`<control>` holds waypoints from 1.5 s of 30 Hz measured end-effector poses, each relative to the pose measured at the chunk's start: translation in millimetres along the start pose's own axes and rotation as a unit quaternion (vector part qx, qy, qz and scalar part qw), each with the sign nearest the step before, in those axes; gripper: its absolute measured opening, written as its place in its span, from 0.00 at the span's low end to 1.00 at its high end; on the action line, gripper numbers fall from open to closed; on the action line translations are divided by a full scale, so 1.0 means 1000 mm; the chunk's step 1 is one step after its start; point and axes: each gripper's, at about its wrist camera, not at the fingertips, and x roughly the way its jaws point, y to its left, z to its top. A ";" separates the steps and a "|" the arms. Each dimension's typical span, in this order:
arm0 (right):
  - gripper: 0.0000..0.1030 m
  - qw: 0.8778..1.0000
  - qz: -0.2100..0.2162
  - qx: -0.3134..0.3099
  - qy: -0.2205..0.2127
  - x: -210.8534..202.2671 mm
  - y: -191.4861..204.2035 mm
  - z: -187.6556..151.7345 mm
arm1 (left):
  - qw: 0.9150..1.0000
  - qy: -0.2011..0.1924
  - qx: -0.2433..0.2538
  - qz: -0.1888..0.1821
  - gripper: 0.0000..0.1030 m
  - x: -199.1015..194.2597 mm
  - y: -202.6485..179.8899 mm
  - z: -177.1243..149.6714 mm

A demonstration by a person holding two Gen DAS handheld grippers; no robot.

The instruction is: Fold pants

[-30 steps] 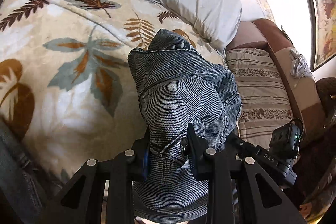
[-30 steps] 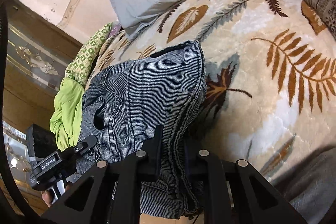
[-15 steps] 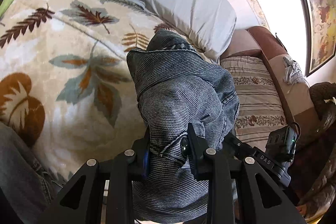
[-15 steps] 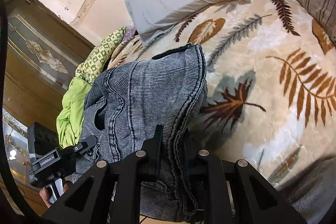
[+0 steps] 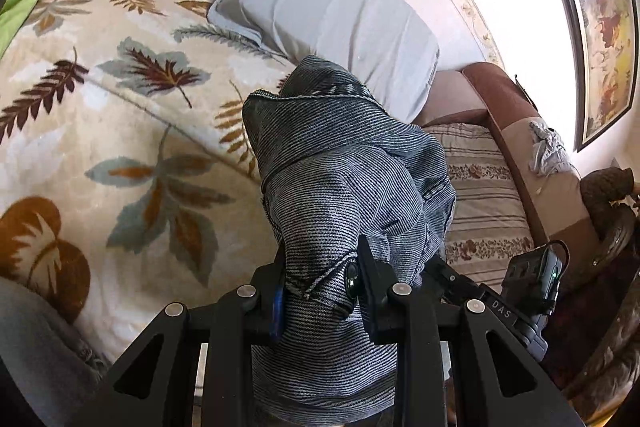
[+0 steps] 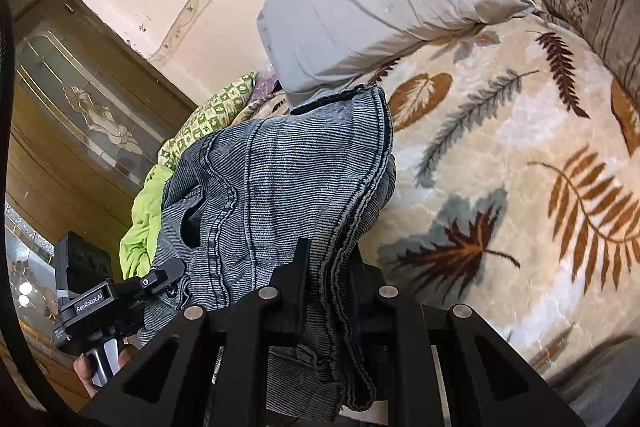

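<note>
Above a bed covered by a leaf-print blanket (image 5: 120, 131), a pair of grey-blue denim pants (image 5: 340, 195) is hanging bunched between two handheld grippers, its far end draping down toward the blanket just in front of a pale grey pillow (image 5: 332, 11).

The left gripper (image 5: 320, 287) is clamping the waistband, with the metal button showing right against its right-hand finger; both pads are pressing into the cloth, so it is gripping the pants. The right gripper (image 6: 328, 291) is pinching a thick stack of seamed edges (several layers, folded on themselves), its jaws nearly together on the fabric.

In the left wrist view the right gripper's body is showing at the lower right, beside the pants; in the right wrist view the left one is appearing at the lower left, with a person's hand (image 6: 100, 367) wrapping its handle.

A green patterned cloth (image 6: 208, 115) is lying bunched at the far edge of the bed near the pillow, and a striped cushion (image 5: 480, 195) is sitting on a brown sofa just beside the bed. A framed painting (image 5: 604, 27) is hanging on the wall above the sofa, and a wooden door with decorated glass (image 6: 80, 99) is standing past the green cloth.
</note>
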 end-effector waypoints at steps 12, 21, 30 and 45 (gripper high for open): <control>0.16 1.000 -0.008 -0.003 0.002 0.027 -0.003 0.029 | 1.000 0.003 -0.005 -0.001 0.27 0.036 0.008 0.026; 0.16 0.998 -0.033 0.030 0.053 0.084 -0.049 0.018 | 0.996 0.055 -0.011 0.067 0.29 0.127 0.046 0.021; 0.34 0.994 -0.018 0.082 0.066 0.108 -0.091 0.002 | 0.992 0.055 -0.029 0.108 0.53 0.154 0.054 0.020; 0.41 0.997 -0.054 0.029 0.046 0.040 -0.050 -0.038 | 0.984 0.024 0.047 0.171 0.64 0.098 0.024 -0.027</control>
